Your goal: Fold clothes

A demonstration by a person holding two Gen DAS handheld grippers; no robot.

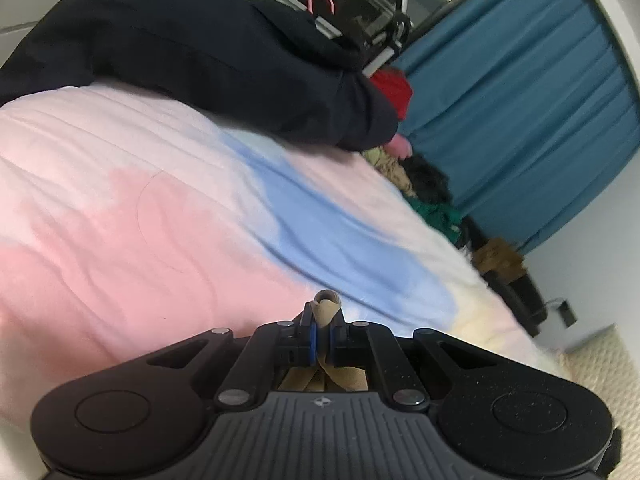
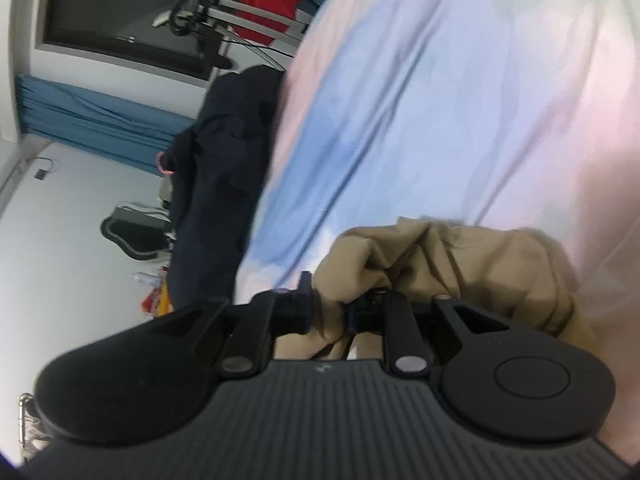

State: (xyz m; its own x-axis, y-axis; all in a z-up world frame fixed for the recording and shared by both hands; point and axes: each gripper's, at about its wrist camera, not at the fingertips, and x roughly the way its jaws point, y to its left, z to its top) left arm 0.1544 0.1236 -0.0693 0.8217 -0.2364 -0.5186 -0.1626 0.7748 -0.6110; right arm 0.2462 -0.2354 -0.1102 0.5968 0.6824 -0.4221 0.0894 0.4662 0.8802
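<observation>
A: Start at the left of the left wrist view. What's there?

B: A dark garment (image 1: 192, 52) across the upper left, lying on the bed (image 1: 140, 208), which has a pink, blue and white cover. At the bottom centre the left gripper (image 1: 322, 336) has its fingers together, clamped on a thin fold of the tan cloth (image 1: 326, 310); a little roll of it pokes up above the pads. At the far right, blue curtains (image 1: 520, 100).

A: And the right wrist view?

B: The dark garment hangs at centre left, off the bed's edge. Lower centre, the right gripper (image 2: 330, 312) has tan cloth bunched between its fingers, which stand a little apart. Blur keeps me from saying whether the pads press on it. The rest of the cloth is heaped just right of the gripper, on the bed.

A: How will it handle?

B: Light and limp, I'd judge. It creases deeply and slumps, so it won't keep a shape unless pulled taut between both hands. Not slippery or fragile, by its matte look.

A: Where to hold it?

B: At an edge or corner, one layer thick, as the left does. The right's thick wad would probably drag the heap along.
</observation>
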